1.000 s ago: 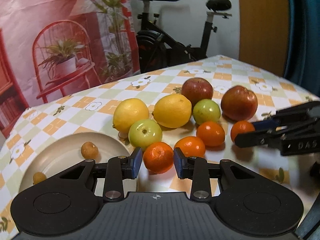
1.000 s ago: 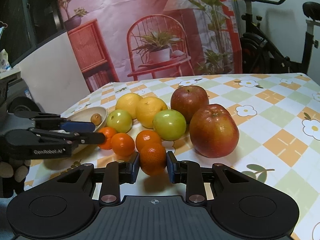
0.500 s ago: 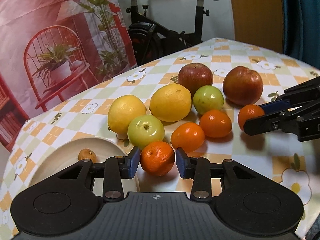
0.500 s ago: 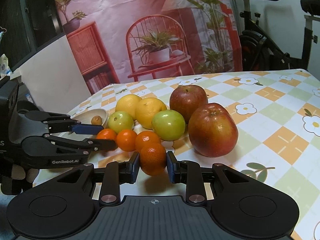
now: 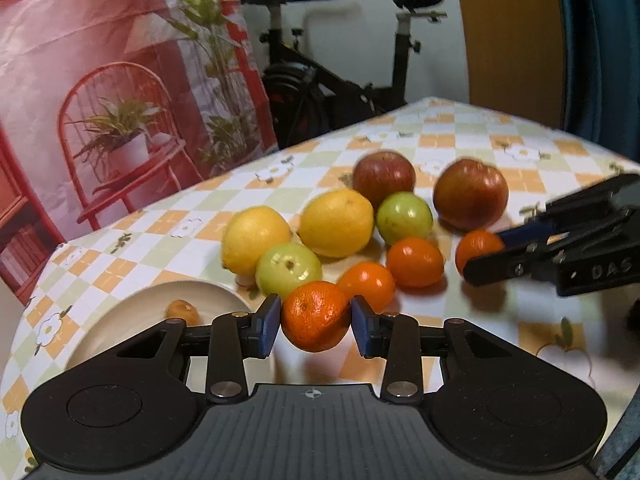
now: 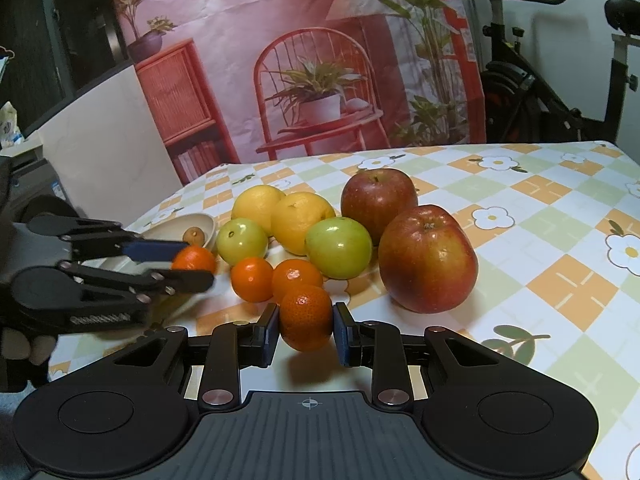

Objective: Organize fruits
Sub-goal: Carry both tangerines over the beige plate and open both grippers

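Now each hand-held gripper clamps a tangerine.

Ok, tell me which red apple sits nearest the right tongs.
The bigger-looking red apple, right of the green fruit. The other red apple sits farther back, behind that green fruit.

Left gripper: matte black housing with ribbed centre panel, crosshair mark, two round recessed discs, silver pivot screws, blue pads. Right gripper: identical build. White lettering shows on each side body, legible as "DAS" on the right unit.
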The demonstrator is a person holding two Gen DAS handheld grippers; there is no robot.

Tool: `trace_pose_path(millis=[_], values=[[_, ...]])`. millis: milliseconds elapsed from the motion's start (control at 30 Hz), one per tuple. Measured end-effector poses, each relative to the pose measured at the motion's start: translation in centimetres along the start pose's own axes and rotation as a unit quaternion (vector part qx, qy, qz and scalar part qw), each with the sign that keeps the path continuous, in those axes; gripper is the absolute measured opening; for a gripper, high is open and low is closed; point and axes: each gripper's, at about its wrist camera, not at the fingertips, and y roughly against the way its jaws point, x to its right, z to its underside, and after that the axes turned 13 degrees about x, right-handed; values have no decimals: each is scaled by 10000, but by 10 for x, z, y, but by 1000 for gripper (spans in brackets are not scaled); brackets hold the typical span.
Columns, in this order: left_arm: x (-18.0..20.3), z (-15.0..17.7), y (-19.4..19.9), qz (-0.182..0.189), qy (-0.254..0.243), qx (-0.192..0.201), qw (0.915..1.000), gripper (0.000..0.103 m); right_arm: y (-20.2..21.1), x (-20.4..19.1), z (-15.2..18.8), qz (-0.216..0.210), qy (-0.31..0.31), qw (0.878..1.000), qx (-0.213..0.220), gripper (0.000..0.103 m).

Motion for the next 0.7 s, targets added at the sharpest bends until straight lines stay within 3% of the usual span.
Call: trace_pose_path(millis=[300, 700], values=[[-48, 8, 36, -778, 769, 193, 9938, 40, 1, 4, 0, 57, -83, 9999, 16, 26], [-101, 36, 43, -1418, 1519, -229, 9779, 40, 0, 5, -4, 448, -48, 9990, -41, 26]])
